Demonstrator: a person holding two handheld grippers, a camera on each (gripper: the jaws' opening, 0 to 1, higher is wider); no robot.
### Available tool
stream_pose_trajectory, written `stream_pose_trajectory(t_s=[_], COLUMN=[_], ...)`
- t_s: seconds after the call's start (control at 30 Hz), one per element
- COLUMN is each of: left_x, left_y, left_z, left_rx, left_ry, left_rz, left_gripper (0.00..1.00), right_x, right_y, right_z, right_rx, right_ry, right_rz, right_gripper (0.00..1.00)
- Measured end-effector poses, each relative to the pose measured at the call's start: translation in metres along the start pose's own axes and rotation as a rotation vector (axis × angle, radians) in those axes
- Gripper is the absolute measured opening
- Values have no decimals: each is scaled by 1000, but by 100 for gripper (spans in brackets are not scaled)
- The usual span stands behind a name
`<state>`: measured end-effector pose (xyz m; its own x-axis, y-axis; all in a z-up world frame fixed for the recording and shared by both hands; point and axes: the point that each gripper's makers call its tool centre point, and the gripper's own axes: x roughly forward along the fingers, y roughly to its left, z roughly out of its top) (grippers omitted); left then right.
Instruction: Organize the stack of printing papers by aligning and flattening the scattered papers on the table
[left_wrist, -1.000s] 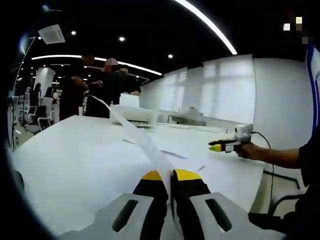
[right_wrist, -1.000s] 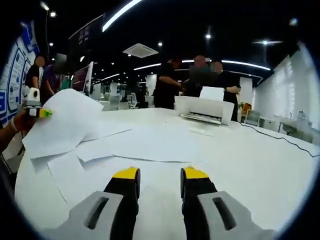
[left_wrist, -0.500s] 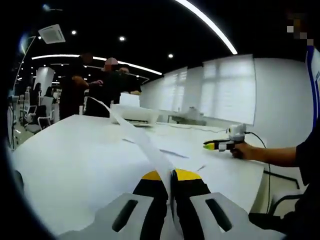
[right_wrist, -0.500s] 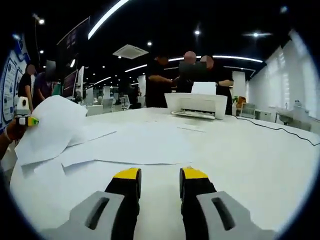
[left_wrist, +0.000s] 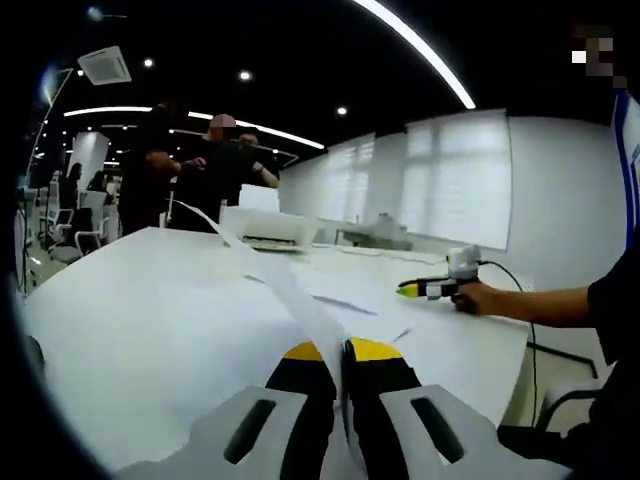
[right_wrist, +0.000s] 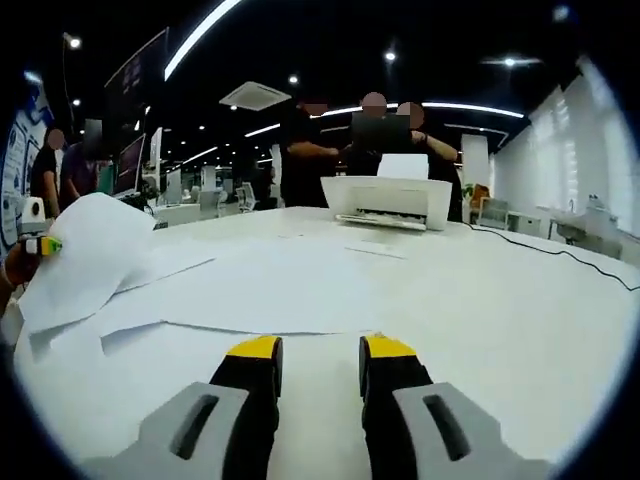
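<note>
My left gripper (left_wrist: 339, 352) is shut on a white sheet (left_wrist: 262, 270), seen edge-on as it rises from the jaws toward the upper left. In the right gripper view the same lifted sheet (right_wrist: 85, 258) hangs at the far left, below the left gripper (right_wrist: 38, 243). Several loose sheets (right_wrist: 265, 290) lie overlapping and askew on the white table (right_wrist: 500, 330). Low over their near edge my right gripper (right_wrist: 320, 350) stands open with nothing between its jaws. The right gripper (left_wrist: 418, 290) also shows at the right of the left gripper view, in a hand above the table.
A white printer (right_wrist: 392, 201) with a sheet standing in its tray sits at the far side of the table, also visible as the printer (left_wrist: 268, 228). People stand behind it. A black cable (right_wrist: 560, 262) runs along the table's right. My sleeve (left_wrist: 610, 310) is at the right.
My right gripper has drifted a little leftward over the table, and its view has shifted with it. The left gripper keeps the sheet held up as before.
</note>
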<state>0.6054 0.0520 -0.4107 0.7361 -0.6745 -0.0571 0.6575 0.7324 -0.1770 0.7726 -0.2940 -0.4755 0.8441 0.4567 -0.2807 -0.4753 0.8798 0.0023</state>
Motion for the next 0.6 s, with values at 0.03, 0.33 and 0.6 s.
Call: stream_pose_trajectory(t_s=[0.03,0.33,0.6], left_x=[0,0,0], left_y=[0,-2,-4], left_z=[0,1,0], left_rx=[0,7,7], left_ry=[0,1,4], left_rz=[0,0,-2], left_gripper=[8,8,8], right_x=[2,20,35], right_y=[-2,-17,-23], right_z=[0,3,4], right_rx=[3,41,74], right_ry=[4,13,27], right_rz=[-1,-20,-42], right_gripper=[27,28,32])
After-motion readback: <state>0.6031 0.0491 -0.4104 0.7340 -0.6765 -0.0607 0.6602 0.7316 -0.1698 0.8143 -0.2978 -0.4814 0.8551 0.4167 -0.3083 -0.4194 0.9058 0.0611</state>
